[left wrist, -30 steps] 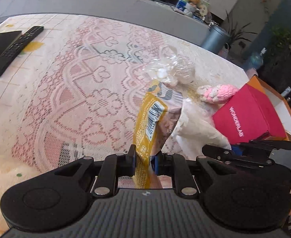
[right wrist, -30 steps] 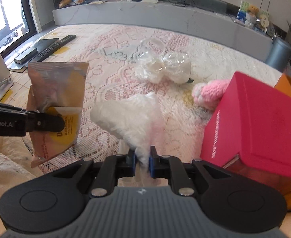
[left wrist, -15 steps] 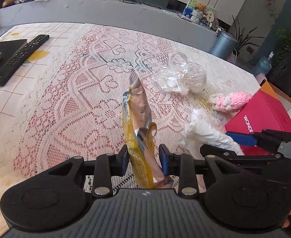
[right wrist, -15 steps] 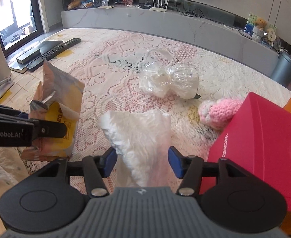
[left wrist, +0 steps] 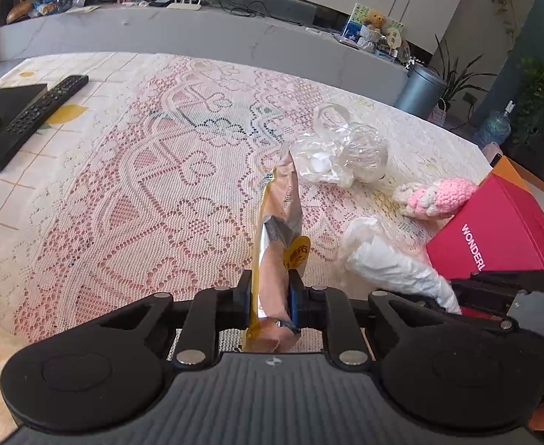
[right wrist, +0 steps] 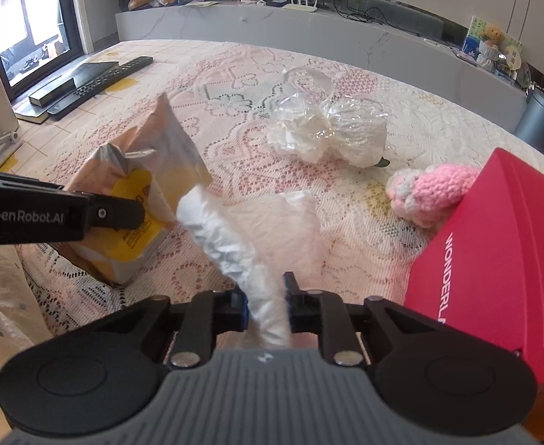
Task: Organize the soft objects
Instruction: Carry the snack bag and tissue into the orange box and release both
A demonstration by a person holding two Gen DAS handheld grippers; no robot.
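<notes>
My left gripper (left wrist: 270, 296) is shut on a yellow and silver snack bag (left wrist: 279, 230), held upright above the lace tablecloth; the bag also shows in the right wrist view (right wrist: 138, 200). My right gripper (right wrist: 266, 304) is shut on a crumpled white plastic bag (right wrist: 231, 237), which also shows in the left wrist view (left wrist: 390, 267). A clear plastic bag bundle (right wrist: 327, 137) lies further back on the cloth. A pink knitted toy (right wrist: 431, 193) lies against the red box (right wrist: 502, 259).
The red box (left wrist: 494, 230) stands at the right with an orange box (left wrist: 513, 170) behind it. Two black remotes (left wrist: 30, 118) and a dark book lie at the far left. A grey counter runs along the back.
Both grippers opened half a second ago and have closed again on their bags. The white bag now hangs as a twisted strip. The snack bag has turned edge-on.
</notes>
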